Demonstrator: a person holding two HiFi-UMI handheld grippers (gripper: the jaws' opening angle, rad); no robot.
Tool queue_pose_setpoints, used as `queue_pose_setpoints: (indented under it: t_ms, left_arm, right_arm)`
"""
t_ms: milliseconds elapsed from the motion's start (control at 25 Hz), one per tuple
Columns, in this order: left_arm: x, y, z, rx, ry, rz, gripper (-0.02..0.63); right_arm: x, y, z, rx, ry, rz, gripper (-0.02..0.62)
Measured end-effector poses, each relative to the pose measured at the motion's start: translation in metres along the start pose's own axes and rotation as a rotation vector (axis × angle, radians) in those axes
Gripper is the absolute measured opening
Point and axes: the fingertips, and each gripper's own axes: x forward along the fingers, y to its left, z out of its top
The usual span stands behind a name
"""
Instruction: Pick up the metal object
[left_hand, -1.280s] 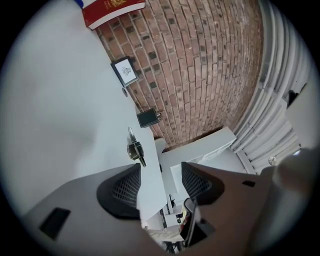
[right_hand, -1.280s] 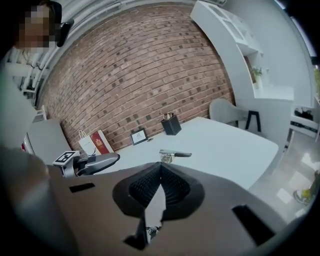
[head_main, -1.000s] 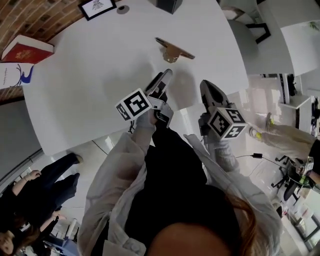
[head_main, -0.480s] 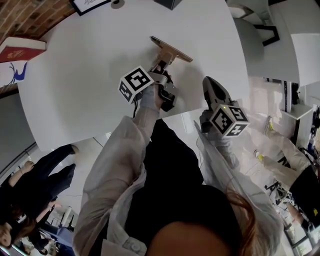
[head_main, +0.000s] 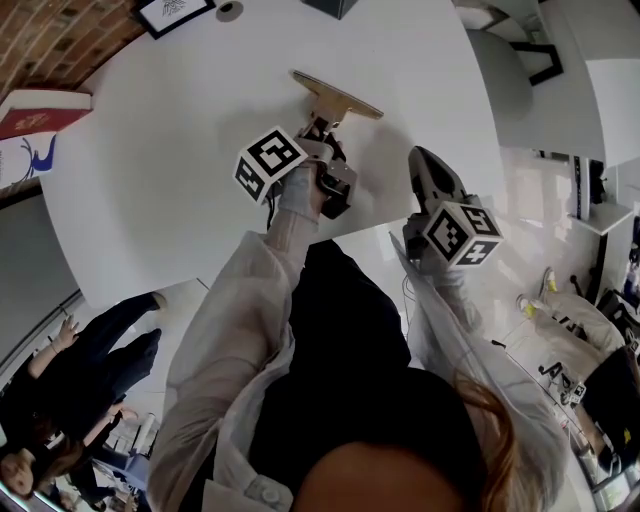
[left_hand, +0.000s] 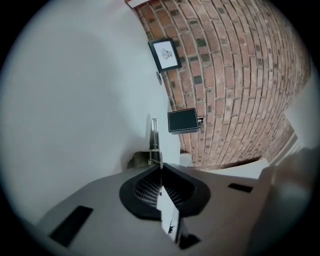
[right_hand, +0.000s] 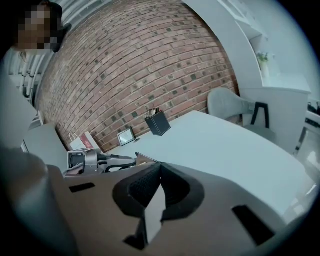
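At the far side of the white table (head_main: 150, 170), the metal object (head_main: 336, 97) is pinched by its thin stem in the closed left gripper (head_main: 322, 126). It is judged stiff, light and slippery. The right gripper (head_main: 422, 160) is kept shut, empty.
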Motion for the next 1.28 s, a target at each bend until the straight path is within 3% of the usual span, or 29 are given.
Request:
queue_pose_setpoints:
  t_ms: [400, 680, 960, 1280]
  left_arm:
    - [-0.046, -0.028, 0.015, 0.045, -0.004, -0.117, 0.017]
    - [-0.096, -0.046, 0.045, 0.146, -0.055, -0.176, 0.017]
    - [-0.162, -0.06, 0.077, 0.246, -0.148, -0.225, 0.017]
    - [-0.259, -0.05, 0.144, 0.368, -0.343, -0.193, 0.017]
  right_arm:
    - [-0.014, 0.028, 0.007, -0.002, -0.055, -0.002, 0.006]
    - [-0.018, 0.066, 0.011, -0.034, -0.087, 0.037, 0.006]
    - [-0.019, 0.11, 0.008, -0.076, -0.093, 0.106, 0.006]
    - [0.002, 0.18, 0.002, -0.154, -0.071, 0.224, 0.006]
